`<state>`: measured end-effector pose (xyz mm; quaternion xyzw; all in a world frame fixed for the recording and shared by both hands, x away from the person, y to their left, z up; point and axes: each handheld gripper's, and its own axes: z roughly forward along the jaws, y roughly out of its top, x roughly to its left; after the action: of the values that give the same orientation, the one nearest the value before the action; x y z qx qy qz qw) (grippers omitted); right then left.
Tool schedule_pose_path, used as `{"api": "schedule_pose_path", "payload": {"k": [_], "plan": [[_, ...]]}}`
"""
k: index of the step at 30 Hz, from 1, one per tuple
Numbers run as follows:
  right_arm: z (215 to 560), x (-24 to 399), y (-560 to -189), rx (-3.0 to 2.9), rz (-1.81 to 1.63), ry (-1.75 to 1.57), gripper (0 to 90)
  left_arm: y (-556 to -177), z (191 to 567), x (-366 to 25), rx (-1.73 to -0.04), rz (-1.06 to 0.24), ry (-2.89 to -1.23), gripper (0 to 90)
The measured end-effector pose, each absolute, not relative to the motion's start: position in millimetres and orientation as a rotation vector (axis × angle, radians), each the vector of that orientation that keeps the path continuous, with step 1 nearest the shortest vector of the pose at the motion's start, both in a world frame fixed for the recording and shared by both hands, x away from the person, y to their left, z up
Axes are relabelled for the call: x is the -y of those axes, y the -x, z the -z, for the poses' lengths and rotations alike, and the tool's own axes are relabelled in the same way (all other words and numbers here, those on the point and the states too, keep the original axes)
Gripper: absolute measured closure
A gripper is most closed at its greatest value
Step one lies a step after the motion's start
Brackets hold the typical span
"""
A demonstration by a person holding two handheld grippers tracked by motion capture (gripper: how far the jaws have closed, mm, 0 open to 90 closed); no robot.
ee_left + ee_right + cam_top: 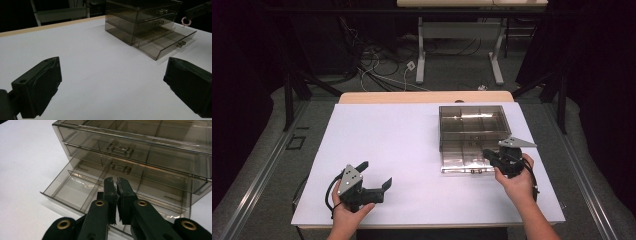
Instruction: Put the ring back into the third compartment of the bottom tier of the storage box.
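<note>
Though unseen from above, pink ring at right hand-held gripper.

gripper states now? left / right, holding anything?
Left gripper: open, nothing between its jaws, low over the white table.
Right gripper: shut on a small pink ring, above the open bottom drawer.

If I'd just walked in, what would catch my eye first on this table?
Probably the smoky clear drawer box at the white table's far right, its bottom drawer pulled out. Above that drawer the right gripper dangles a small pink beaded ring from shut jaws, while the left gripper rests open near the front edge.
</note>
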<state>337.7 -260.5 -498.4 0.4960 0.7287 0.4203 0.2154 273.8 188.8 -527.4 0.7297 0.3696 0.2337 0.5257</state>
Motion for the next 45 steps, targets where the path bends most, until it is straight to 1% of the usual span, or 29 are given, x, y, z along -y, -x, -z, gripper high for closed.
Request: {"api": "schedule_pose_path", "payload": {"k": [18,45], "plan": [[500,281,-343,-1.962,-1.144,-1.442,86.8,-274,528,-189,-0.884,-0.558,-1.746,1.4],[522,293,-354,-1.971,-1.057,-1.519,86.8,-274,527,-189,-0.885,-0.557,-1.742,1.4]]}}
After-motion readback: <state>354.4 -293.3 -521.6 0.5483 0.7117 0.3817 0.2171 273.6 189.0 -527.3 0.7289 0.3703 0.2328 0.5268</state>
